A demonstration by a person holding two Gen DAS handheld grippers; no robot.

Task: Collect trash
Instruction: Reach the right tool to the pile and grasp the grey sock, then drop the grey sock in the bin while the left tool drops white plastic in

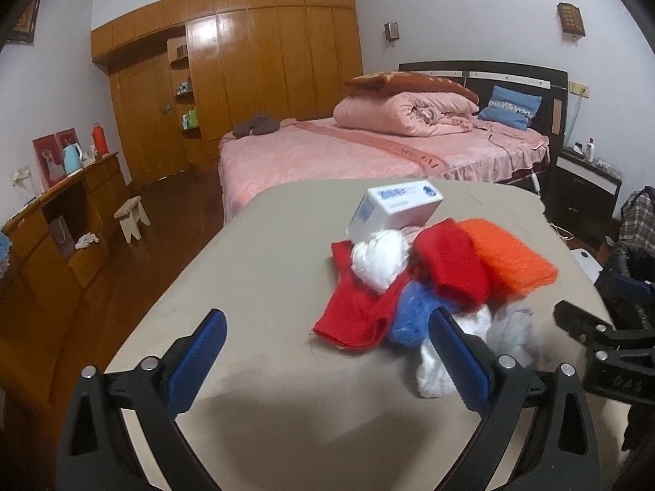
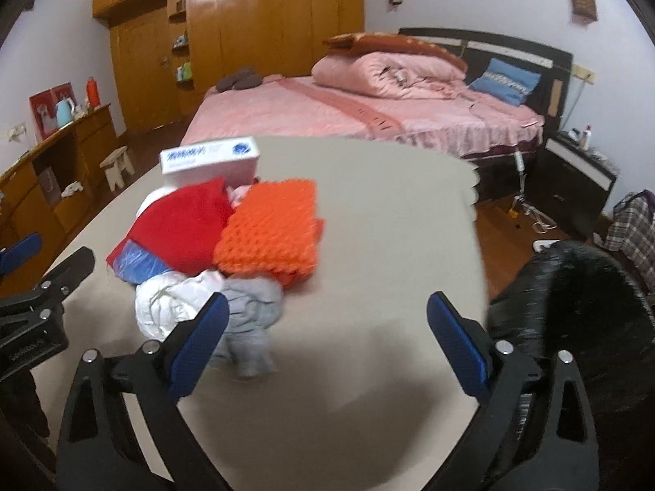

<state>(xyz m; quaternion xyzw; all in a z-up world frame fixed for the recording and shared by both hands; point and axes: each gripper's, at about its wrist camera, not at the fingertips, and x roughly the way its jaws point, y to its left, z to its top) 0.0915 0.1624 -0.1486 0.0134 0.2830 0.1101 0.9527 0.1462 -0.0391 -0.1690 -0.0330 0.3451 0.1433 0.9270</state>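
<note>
Red and orange trash pile (image 2: 229, 237) lies ahead; left tool (image 1: 327, 362) and right tool (image 2: 327, 343) both released.

Room light soft, even, indoor. Glare patches on wardrobe (image 1: 245, 41) doors. Soft shadow on tabletop (image 1: 286, 429) under fingers (image 1: 196, 362). Strong fisheye bend, dark corners in both views. Right wrist view more blurred: pile (image 2: 229, 237) and black bag (image 2: 573, 307) smeared; far room slightly soft.
</note>
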